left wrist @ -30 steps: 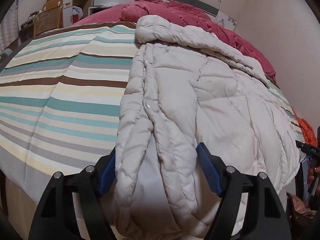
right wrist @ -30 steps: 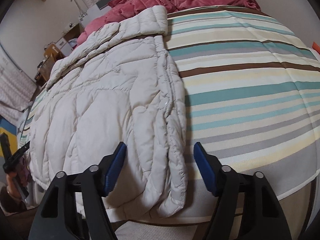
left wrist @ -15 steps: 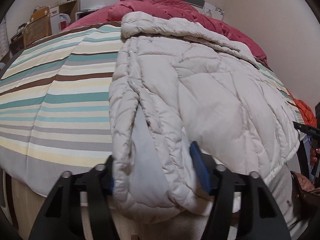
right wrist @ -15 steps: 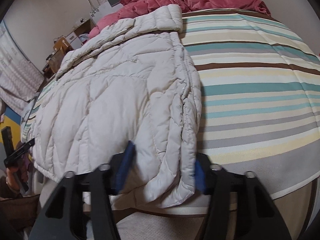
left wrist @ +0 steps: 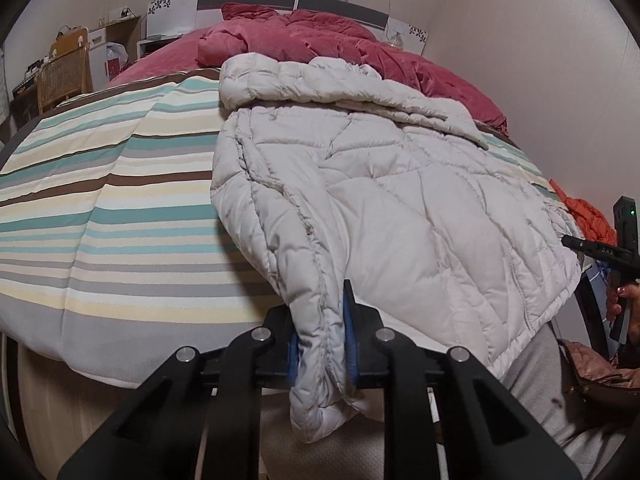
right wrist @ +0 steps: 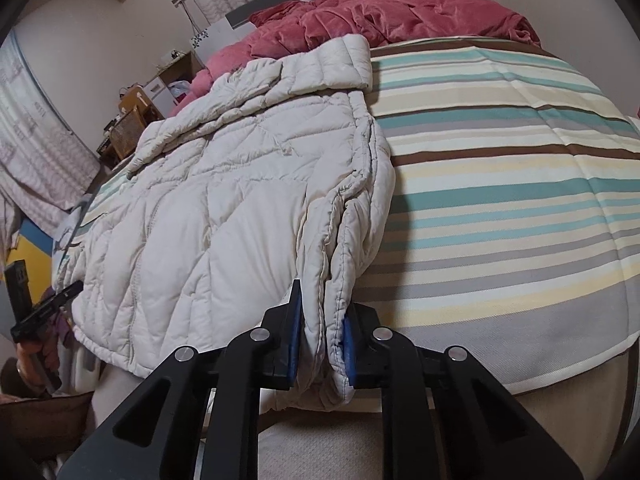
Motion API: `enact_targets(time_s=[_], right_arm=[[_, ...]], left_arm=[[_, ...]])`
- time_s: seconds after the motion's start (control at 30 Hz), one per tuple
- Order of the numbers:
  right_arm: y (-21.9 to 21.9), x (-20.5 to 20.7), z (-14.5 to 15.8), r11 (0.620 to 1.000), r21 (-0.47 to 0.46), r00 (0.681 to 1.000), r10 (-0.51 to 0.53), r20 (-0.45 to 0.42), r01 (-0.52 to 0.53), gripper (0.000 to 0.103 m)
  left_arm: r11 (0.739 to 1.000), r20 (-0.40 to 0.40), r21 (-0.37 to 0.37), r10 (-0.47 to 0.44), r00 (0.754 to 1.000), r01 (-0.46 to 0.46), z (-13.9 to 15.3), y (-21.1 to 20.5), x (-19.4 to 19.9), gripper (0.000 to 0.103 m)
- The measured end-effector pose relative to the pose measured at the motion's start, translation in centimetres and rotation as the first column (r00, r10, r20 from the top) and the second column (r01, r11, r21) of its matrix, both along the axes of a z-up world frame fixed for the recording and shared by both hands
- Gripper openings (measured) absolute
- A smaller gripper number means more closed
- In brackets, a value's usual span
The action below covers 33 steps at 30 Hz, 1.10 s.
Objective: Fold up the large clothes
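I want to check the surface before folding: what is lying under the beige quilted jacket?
The jacket lies on a striped bedcover, its collar end near a red blanket. Whatever is beneath its middle is covered.

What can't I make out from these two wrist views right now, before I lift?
- Jacket hem under the left gripper: left wrist view, hidden behind the fingers.
- Hem at the right gripper: right wrist view, likewise.
- Jacket's underside: both views, pressed against the striped bedspread.

- My left gripper [left wrist: 320,344] sits low at the bed's near edge, jaws pinched tight on the quilted coat [left wrist: 400,208] hem.
- My right gripper [right wrist: 320,340] sits level beside it, jaws clamped likewise.
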State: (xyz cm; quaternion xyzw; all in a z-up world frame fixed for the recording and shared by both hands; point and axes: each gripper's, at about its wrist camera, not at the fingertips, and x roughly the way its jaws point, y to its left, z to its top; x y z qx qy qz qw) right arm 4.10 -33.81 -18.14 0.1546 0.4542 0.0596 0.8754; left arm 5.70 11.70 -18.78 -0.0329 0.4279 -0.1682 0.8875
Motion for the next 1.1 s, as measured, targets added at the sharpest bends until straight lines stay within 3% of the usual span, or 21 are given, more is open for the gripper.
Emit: enact_targets(time_s=[0.47,0.7,0.87,1.0,1.1], right_arm=[[-1.1,-2.0,4.3,0.997,0.068,0.997,0.024,0.069,-0.029,0.015],[-1.9,1.5,6.9,0.991,0.135,0.991,-0.01,0.132,-0.008,0.015],[-2.3,6.0,8.8,0.98,0.2,0.987,-0.034,0.16,0.002,0.015],[-2.7,10.1,9.9,0.971,0.24,0.985,-0.056,0.164,0.015,0.015],[-3.6,13.6,9.9,0.956,0.289,0.985,-0.096,0.145,0.051,0.015]], left_arm=[[0.994,0.069,-0.111,-0.005,0.998,0.012,5.3,1.5,-1.2,0.015],[0.975,0.088,-0.224,0.022,0.996,-0.002,8.1,1.7,3.8,0.016],[0.972,0.109,-0.233,0.034,0.993,-0.007,9.7,0.5,7.9,0.017],[0.955,0.086,-0.291,0.082,0.993,-0.054,10.0,0.7,12.3,0.018],[0.955,0.078,-0.282,0.118,0.99,-0.091,9.9,0.7,16.0,0.018]])
